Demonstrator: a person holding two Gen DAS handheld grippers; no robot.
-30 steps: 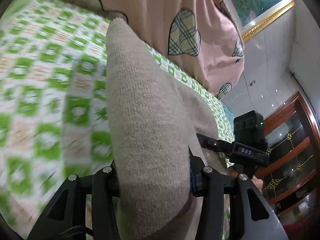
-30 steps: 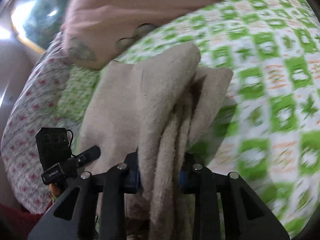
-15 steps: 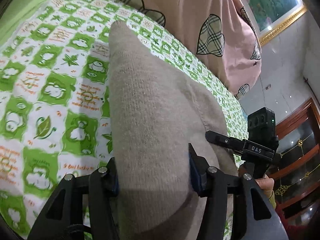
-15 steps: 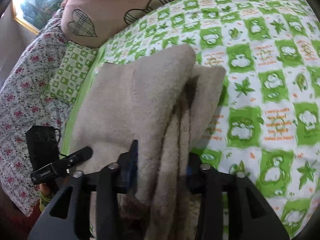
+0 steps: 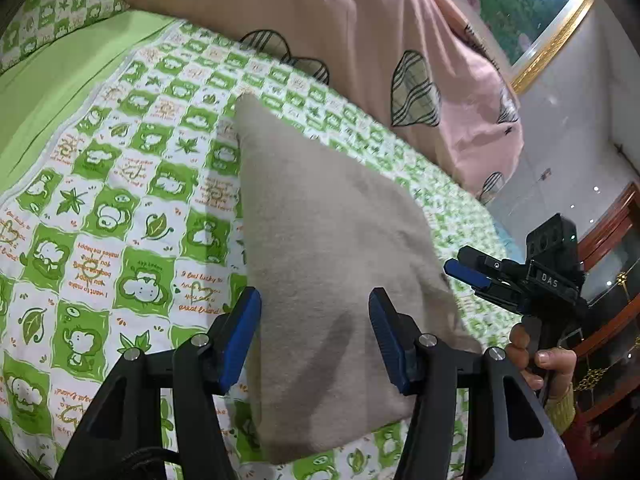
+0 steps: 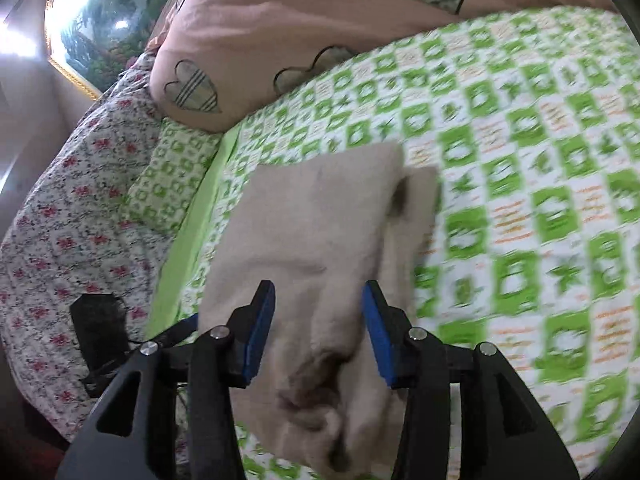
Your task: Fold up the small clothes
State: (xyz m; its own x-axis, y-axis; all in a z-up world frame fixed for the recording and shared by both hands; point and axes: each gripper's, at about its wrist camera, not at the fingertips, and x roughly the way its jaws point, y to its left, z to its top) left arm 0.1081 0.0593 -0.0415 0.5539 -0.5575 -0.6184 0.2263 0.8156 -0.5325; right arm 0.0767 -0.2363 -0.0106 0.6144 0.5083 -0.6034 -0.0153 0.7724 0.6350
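- Folded beige garment lay flat on the bed, on the green-checked sheet.
- Left gripper spread, pads either side of the garment's near edge, not pressing it.
- Right gripper spread too, nothing pinched, garment under its pads.
- Pink pillow beyond the garment.

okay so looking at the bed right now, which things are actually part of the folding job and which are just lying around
Part of the job:
beige knit garment
left gripper
right gripper

Just lying about:
green patterned bedsheet
pink blanket with plaid hearts
floral quilt
framed painting
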